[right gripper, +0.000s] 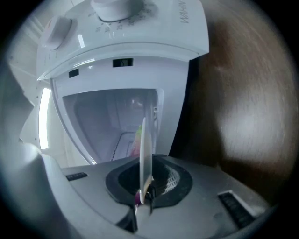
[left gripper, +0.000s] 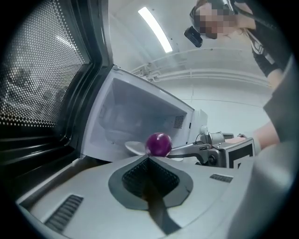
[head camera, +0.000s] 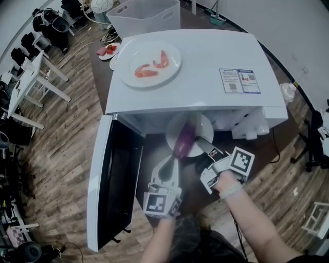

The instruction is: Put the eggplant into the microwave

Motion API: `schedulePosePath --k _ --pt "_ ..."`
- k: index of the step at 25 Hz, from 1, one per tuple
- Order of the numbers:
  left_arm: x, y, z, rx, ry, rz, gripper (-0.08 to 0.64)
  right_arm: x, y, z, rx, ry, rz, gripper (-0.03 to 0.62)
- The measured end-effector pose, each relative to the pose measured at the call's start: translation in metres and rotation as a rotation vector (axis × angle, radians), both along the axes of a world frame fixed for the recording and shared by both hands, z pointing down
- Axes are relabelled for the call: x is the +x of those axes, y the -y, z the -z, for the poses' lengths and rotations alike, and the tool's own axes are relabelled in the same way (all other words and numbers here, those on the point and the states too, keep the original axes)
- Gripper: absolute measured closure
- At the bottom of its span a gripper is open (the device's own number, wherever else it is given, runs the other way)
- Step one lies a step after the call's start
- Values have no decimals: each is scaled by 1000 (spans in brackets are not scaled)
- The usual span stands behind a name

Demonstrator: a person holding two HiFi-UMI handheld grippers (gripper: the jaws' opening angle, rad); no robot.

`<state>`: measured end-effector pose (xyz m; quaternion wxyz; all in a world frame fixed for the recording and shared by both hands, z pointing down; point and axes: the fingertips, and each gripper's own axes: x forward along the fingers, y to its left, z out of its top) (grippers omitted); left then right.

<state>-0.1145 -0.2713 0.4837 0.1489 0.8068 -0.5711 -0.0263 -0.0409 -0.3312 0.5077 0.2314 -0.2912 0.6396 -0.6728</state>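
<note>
The white microwave [head camera: 205, 67] stands with its door [head camera: 110, 180] swung open to the left. At its mouth a purple eggplant [head camera: 183, 141] lies on a white plate [head camera: 203, 126]. My right gripper [head camera: 201, 145] is shut on the plate's near rim; in the right gripper view the plate [right gripper: 143, 154] stands edge-on between the jaws of the right gripper [right gripper: 142, 193]. My left gripper [head camera: 171, 163] is shut, with its tips just short of the eggplant's near end. In the left gripper view the eggplant [left gripper: 159, 144] sits right beyond the tips of the left gripper [left gripper: 148, 158]; whether they touch it I cannot tell.
On top of the microwave rests a large plate [head camera: 150, 64] with red food pieces. Behind it sit a small dish [head camera: 109, 50] of red fruit and a white bin [head camera: 144, 15]. The open door [left gripper: 42, 79] walls off my left side. Wooden floor surrounds the stand.
</note>
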Motion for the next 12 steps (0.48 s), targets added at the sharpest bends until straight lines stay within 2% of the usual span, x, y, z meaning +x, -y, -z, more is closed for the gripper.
schedulePosePath --k 6,12 --pt "14 -2 -1 -7 19 -53 552 -2 5 0 -1 -3 -17 572" --pt "30 2 -2 -25 -19 -120 551 -1 10 0 -2 -5 -34 572"
